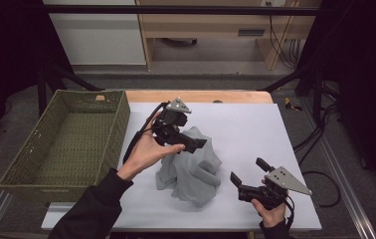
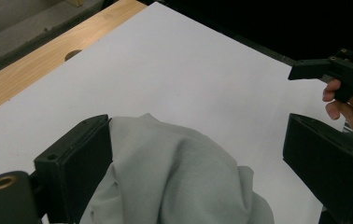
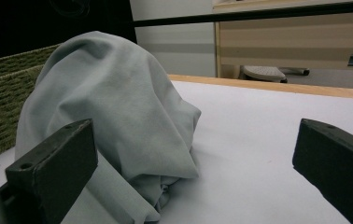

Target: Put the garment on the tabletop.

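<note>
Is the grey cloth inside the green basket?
No, the grey cloth lies bunched on the white table, beside the empty green basket.

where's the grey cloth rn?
In the high view the grey cloth sits bunched near the middle of the white table, right of the green basket, under the left gripper, with the right gripper beside it.

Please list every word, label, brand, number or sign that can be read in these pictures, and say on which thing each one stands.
None: no readable text in any of the three views.
The grey cloth, the woven basket and the white table cover carry no print.
A small tan tag on the basket's far rim is too small to tell whether it bears writing.
The grey plate on the right gripper is blank.
</note>
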The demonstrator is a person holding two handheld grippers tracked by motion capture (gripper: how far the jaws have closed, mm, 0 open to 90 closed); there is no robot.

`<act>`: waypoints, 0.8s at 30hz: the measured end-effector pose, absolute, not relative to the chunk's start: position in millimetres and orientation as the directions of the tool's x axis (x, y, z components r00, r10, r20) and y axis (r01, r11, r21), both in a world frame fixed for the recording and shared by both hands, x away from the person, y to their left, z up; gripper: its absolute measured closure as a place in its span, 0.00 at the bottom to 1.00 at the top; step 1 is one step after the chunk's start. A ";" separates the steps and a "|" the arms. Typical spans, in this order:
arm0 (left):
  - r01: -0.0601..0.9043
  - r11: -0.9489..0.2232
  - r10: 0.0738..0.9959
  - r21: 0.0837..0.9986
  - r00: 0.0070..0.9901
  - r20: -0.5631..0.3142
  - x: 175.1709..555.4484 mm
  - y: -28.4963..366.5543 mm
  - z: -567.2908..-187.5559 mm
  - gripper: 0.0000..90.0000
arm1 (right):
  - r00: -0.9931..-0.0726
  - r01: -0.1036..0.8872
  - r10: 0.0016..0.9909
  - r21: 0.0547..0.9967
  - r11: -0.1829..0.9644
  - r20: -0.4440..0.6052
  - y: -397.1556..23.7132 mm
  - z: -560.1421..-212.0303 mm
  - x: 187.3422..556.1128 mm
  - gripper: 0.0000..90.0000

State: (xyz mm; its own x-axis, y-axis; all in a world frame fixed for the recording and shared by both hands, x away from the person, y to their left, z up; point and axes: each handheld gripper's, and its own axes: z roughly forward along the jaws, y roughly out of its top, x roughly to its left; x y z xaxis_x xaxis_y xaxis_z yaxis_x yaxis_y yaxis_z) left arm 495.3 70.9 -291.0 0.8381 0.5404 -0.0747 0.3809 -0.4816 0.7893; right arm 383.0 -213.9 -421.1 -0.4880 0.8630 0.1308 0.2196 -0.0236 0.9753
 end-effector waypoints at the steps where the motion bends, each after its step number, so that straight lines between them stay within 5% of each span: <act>1: 0.372 -0.474 0.536 0.798 0.841 -0.075 494.1 72.4 -292.7 0.09 | -0.487 0.222 0.863 0.975 -0.025 0.133 -213.8 -421.0 382.8 0.00; 24: 0.270 -0.250 0.561 0.930 0.823 -0.089 451.5 133.0 -354.7 0.06 | -0.491 0.223 0.863 0.975 -0.010 0.121 -212.3 -422.0 383.1 0.00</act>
State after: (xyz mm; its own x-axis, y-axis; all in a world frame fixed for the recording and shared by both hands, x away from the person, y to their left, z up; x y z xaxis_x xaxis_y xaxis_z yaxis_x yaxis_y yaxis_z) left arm 451.5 133.0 -354.7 0.8233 0.5606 -0.0887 0.2705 -0.2502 0.9297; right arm 383.1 -212.3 -422.0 -0.4911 0.8627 0.1208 0.2228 -0.0097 0.9748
